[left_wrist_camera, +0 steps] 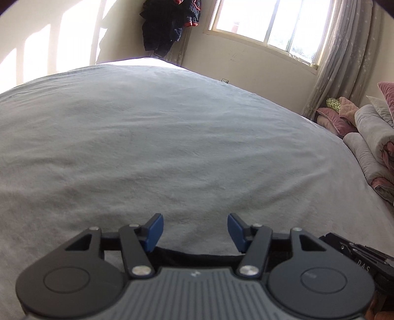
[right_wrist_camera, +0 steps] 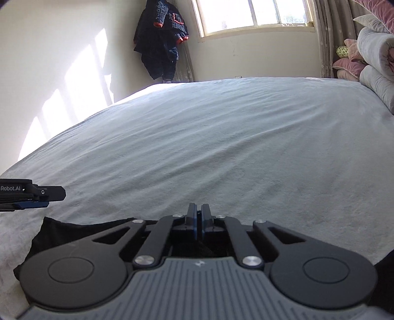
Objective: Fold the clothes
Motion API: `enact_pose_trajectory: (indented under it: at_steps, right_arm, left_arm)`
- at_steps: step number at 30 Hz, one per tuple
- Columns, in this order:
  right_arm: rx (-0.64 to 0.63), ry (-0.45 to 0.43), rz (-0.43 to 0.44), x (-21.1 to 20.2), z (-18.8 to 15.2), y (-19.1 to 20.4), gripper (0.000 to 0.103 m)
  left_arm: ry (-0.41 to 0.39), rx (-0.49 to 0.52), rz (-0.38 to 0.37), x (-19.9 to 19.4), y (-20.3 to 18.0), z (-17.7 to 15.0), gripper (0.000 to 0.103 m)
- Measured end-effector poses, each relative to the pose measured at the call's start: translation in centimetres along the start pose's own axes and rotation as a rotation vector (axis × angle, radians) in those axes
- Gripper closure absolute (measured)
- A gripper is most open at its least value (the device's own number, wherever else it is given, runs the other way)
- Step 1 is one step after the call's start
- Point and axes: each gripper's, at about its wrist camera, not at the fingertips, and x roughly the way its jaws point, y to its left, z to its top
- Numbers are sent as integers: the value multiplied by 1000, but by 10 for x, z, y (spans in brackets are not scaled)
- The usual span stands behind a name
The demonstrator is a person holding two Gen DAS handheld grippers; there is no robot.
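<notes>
Two grippers are in view and one piece of clothing. The left gripper [left_wrist_camera: 195, 230] has its blue-padded fingers [left_wrist_camera: 154, 232] spread wide, with nothing between them. The right gripper [right_wrist_camera: 199, 216] has its fingers pressed together; whether cloth is pinched between the tips cannot be told.

The black garment [right_wrist_camera: 53, 233] lies on the bed at the near edge, under and just behind both grippers. In the left wrist view only a thin dark strip of it shows between the finger bases. In the right wrist view more shows: a flat, dark, plain cloth with one corner pointing up to the left, mostly hidden by the gripper body.

The bed [left_wrist_camera: 172, 135] is covered by one pale grey sheet, lightly creased. Rolled grey quilts and pink pillows [left_wrist_camera: 369, 128] are stacked at its right side. One window [right_wrist_camera: 251, 14] with a pale curtain sits on the far wall, and a dark jacket with red trim [right_wrist_camera: 160, 41] hangs in the corner. Sunlight falls in patches on the left wall.
</notes>
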Motion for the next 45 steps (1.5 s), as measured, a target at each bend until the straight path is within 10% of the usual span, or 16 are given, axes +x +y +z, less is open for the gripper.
enact_pose_trajectory:
  at_steps: [7, 12, 20, 24, 28, 34, 36, 45]
  right_arm:
    - [-72, 60, -90, 29, -4, 7, 95]
    - [-65, 51, -128, 14, -4, 9, 52]
    - [-116, 69, 75, -39, -4, 59, 51]
    - [-269, 86, 313, -61, -20, 102, 64]
    - [-421, 130, 400, -60, -35, 136, 71]
    - [-499, 176, 330, -39, -49, 148, 73]
    - [-491, 200, 336, -34, -52, 148, 97]
    - [-330, 211, 352, -44, -41, 127, 84]
  left_arm:
    - [26, 97, 125, 37, -21, -19, 41]
    - [30, 110, 130, 33, -20, -15, 34]
    - [-47, -75, 117, -17, 27, 10, 36]
    - [-31, -14, 86, -31, 32, 12, 68]
    - [0, 60, 30, -42, 34, 12, 77]
    - [103, 150, -134, -20, 21, 0, 86]
    - [159, 161, -98, -1, 18, -7, 89]
    - [141, 146, 93, 17, 16, -7, 94]
